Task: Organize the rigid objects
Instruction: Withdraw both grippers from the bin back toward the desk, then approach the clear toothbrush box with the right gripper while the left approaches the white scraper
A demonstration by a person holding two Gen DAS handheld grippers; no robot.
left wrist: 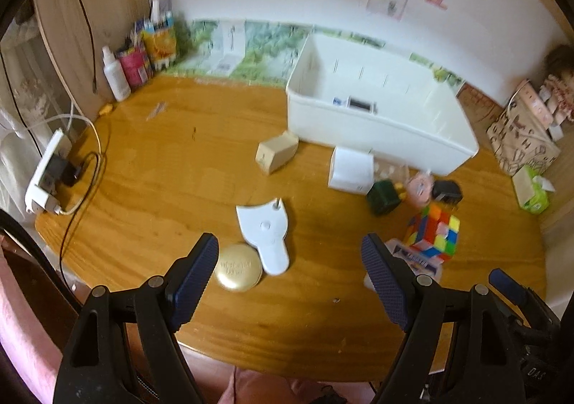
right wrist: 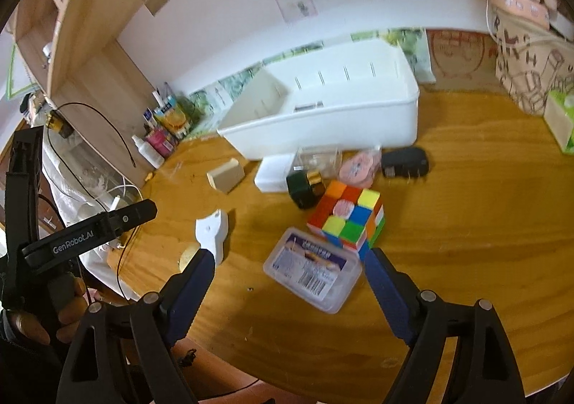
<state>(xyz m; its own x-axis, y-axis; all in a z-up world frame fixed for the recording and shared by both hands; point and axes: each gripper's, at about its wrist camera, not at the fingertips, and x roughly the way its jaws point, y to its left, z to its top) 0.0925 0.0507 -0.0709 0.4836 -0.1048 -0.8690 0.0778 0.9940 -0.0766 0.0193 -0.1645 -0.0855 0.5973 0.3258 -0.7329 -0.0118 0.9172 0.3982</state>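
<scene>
The counter [left wrist: 150, 167] is orange-brown wood grain. The storage bin [left wrist: 380, 131] is plain white, the round tin [left wrist: 238, 272] gold, and the puzzle cube [right wrist: 349, 217] shows orange, yellow, blue, green and red squares.

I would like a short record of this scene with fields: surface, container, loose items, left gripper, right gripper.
surface: wooden table
container: white bin at the back, nearly empty
loose items: gold tin, white flat piece, beige box, white box, colour cube, clear plastic box, black charger
left gripper: open, holding nothing, above the gold tin
right gripper: open, holding nothing, above the clear plastic box
</scene>
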